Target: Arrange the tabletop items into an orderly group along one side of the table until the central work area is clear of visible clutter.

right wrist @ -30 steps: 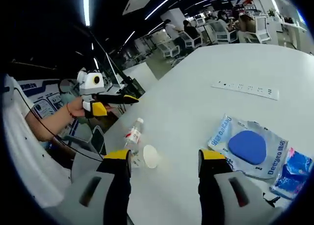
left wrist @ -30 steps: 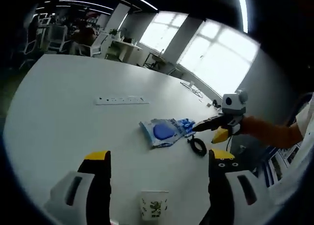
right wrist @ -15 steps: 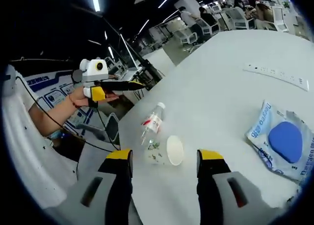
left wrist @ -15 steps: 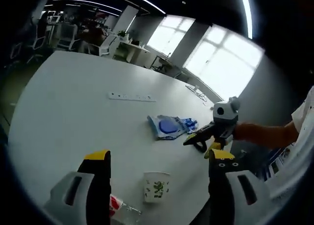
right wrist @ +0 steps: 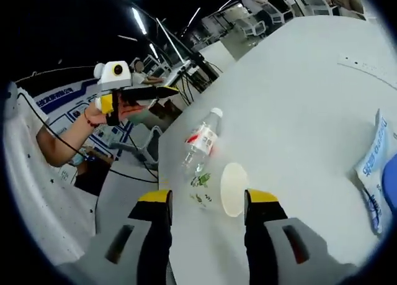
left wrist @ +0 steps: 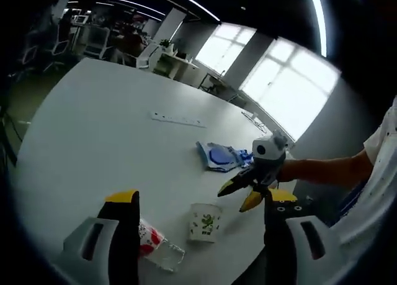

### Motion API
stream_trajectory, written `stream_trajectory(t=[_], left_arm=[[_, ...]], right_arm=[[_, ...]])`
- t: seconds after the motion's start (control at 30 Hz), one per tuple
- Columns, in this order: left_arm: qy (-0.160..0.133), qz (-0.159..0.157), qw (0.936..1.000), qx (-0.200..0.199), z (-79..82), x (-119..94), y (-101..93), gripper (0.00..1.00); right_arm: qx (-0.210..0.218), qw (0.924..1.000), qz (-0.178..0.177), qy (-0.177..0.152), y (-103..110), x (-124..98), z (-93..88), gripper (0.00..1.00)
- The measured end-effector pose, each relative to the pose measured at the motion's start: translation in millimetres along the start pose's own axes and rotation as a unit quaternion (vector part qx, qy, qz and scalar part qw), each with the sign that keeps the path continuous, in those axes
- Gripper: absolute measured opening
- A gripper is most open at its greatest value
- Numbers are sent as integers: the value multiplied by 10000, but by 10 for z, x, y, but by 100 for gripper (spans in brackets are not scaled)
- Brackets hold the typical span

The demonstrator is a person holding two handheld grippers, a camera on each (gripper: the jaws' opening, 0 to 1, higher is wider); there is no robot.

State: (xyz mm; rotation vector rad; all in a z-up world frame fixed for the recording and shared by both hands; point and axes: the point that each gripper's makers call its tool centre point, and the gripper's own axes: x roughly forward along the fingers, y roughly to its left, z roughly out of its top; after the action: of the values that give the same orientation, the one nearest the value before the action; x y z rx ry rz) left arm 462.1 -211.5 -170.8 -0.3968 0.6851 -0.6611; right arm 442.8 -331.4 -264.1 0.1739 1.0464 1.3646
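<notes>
Left gripper view: left gripper (left wrist: 201, 210) sits at the bottom of the frame, grey jaws with yellow tips spread wide, nothing between them. Just above the jaws, a paper cup (left wrist: 205, 222) stands upright – white, tapered, green leaf print, no readable text. Lower left of it, a clear plastic bottle (left wrist: 155, 248) lies on its side, red-and-white label, writing too small to read. The round white table (left wrist: 93, 136) is smooth and matte. At mid-frame lies a glossy blue-and-white packet (left wrist: 220, 156) with a blue oval inside, and a smaller blue wrapper (left wrist: 244, 155) touches its right edge. A long white power strip (left wrist: 178, 118) lies flat, upper centre. The right gripper (left wrist: 240, 192) comes in from the right, held by a hand – yellow-tipped jaws apart, hovering near the cup.

Right gripper view: right gripper (right wrist: 206, 207) is at the bottom, jaws wide and empty. The cup (right wrist: 233, 189) shows its round rim between the jaw tips, and the bottle (right wrist: 201, 144) with its white cap lies just beyond it. The packet (right wrist: 375, 173) is at the right edge, blue lettering partly cut off. The left gripper (right wrist: 162, 93) shows upper left; I cannot tell its jaw gap here.
</notes>
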Motion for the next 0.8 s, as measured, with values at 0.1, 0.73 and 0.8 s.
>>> stream_trajectory(t=[0.1, 0.73, 0.8], left_arm=[[-19, 42, 10000, -60, -27, -34, 42, 84], [-132, 256, 9991, -300, -129, -171, 207, 84], [-122, 270, 9991, -300, -149, -180, 208, 84]], right_arm=[[34, 9998, 119, 139, -31, 81, -24, 40], [114, 9958, 669, 619, -33, 217, -64, 11], [106, 9953, 704, 650, -30, 217, -66, 7]])
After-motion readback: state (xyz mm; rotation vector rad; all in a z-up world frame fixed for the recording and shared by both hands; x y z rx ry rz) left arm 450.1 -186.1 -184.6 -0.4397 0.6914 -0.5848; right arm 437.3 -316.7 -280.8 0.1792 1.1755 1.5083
